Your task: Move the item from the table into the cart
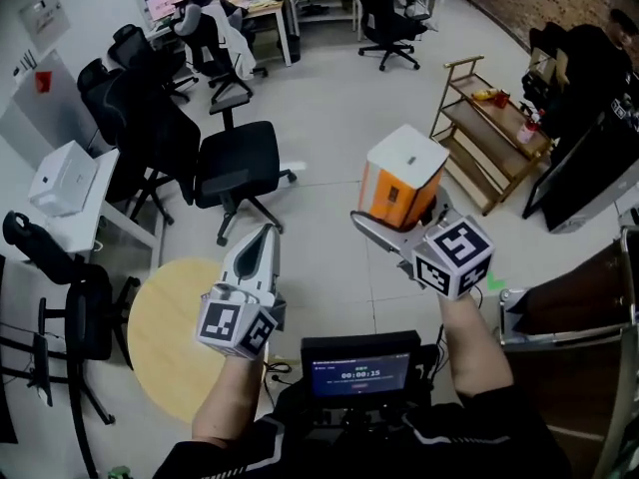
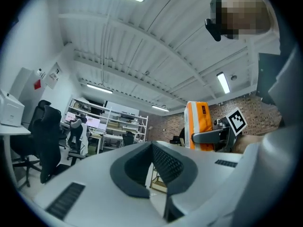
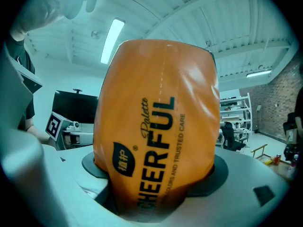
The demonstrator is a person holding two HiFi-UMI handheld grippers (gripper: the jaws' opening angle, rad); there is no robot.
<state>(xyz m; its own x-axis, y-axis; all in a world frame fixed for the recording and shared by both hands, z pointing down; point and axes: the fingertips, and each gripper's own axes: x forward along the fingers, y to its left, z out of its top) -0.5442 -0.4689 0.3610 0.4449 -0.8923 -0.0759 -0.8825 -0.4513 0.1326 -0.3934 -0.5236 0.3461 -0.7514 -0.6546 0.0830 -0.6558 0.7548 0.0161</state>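
An orange soft pack with a white top (image 1: 401,180), printed CHEERFUL (image 3: 156,126), sits between the jaws of my right gripper (image 1: 387,216), which is shut on it and held level over the floor. The pack fills the right gripper view, where the gripper (image 3: 156,193) clamps its lower part. My left gripper (image 1: 262,239) is shut and empty, level, above the round wooden table (image 1: 165,342). In the left gripper view its closed jaws (image 2: 154,148) point into the room, with the pack (image 2: 199,119) to the right. A wooden shelf cart (image 1: 489,138) stands far right.
Black office chairs (image 1: 235,163) stand ahead on the left. A white box (image 1: 62,180) rests on a desk at the left. A dark cabinet (image 1: 589,148) is behind the cart. A small screen (image 1: 359,372) hangs at the person's chest.
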